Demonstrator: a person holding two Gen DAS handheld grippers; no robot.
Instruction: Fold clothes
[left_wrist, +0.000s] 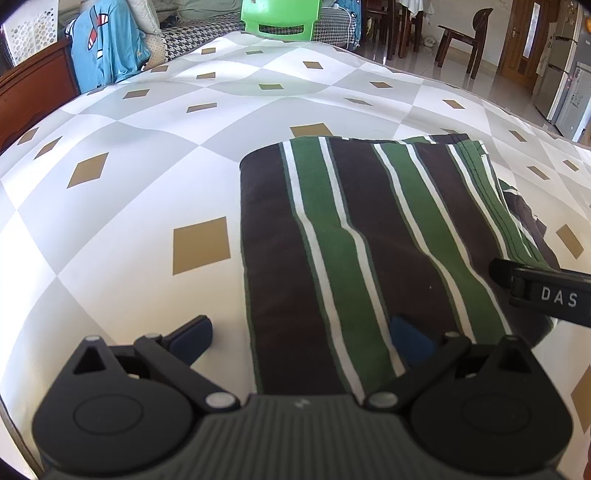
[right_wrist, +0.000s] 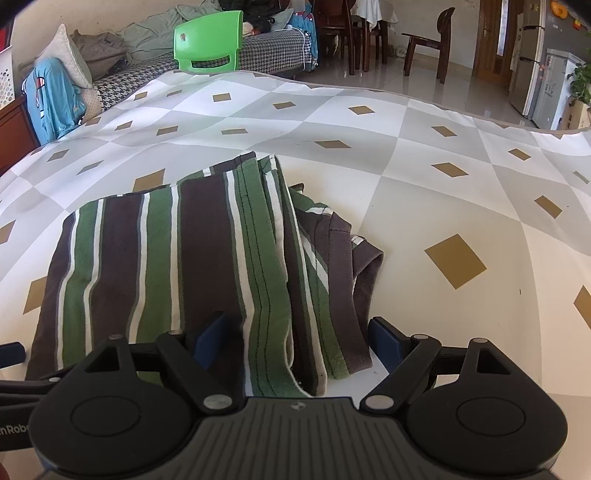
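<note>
A folded shirt (left_wrist: 369, 229) with green, brown and white stripes lies flat on the diamond-patterned table cover (left_wrist: 129, 192). My left gripper (left_wrist: 301, 343) stands open over the shirt's near left edge, one blue pad off the cloth and one on it. In the right wrist view the same shirt (right_wrist: 166, 266) shows its layered right edge with a brown collar or sleeve part (right_wrist: 351, 266) sticking out. My right gripper (right_wrist: 297, 341) is open, its pads straddling that near right edge without pinching it. Its black finger (left_wrist: 543, 291) also appears at the right of the left wrist view.
A green plastic chair (right_wrist: 208, 42) stands beyond the table's far edge, with a houndstooth sofa (right_wrist: 273, 51) piled with clothes behind it. A blue garment (left_wrist: 107, 44) hangs at the far left. Wooden dining chairs (right_wrist: 428, 40) and a fridge (right_wrist: 532, 62) stand farther back.
</note>
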